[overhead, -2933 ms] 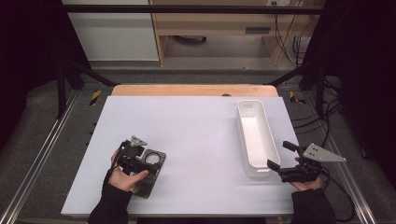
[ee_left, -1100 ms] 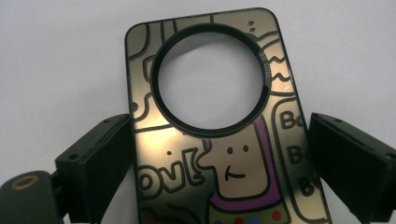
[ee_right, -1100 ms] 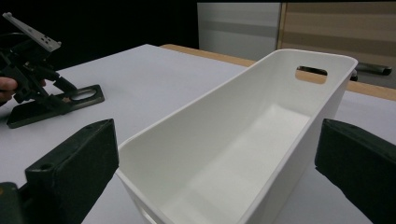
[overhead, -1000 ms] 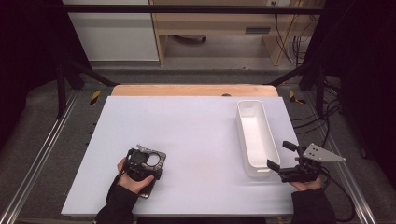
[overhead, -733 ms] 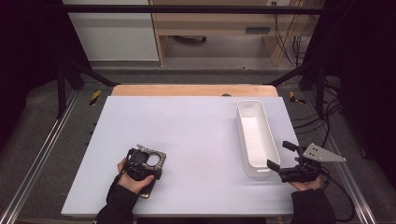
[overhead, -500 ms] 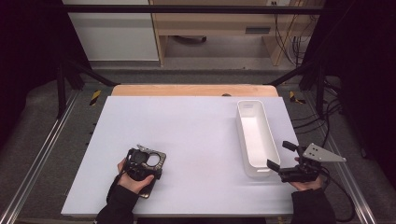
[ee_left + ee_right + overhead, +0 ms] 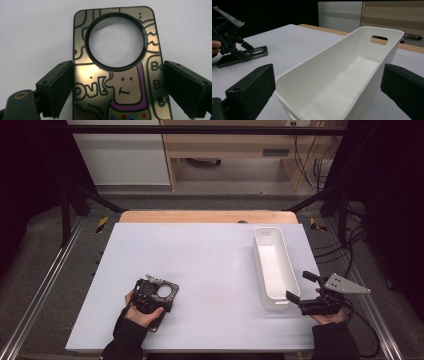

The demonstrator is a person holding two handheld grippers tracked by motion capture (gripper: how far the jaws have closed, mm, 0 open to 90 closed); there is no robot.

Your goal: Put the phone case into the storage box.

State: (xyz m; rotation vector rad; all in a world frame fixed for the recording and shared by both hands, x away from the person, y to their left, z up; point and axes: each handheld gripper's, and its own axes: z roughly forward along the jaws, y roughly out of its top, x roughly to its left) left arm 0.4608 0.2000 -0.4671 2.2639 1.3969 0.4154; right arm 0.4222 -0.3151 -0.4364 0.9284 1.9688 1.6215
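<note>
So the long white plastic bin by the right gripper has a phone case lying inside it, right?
Not quite. The long white plastic bin by the right gripper is empty, as the right gripper view shows. The illustrated phone case with a round cutout lies on the table between the left gripper's jaws.

Glossy metallic phone case (image 7: 117, 82); smooth white plastic bin (image 7: 352, 72).

Fingers (image 7: 59, 87) flanking cartoon-printed phone case (image 7: 117, 75)

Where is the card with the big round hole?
In the high view, the card lies flat on the table's near-left part, between the left gripper's open fingers, far from the bin.
</note>
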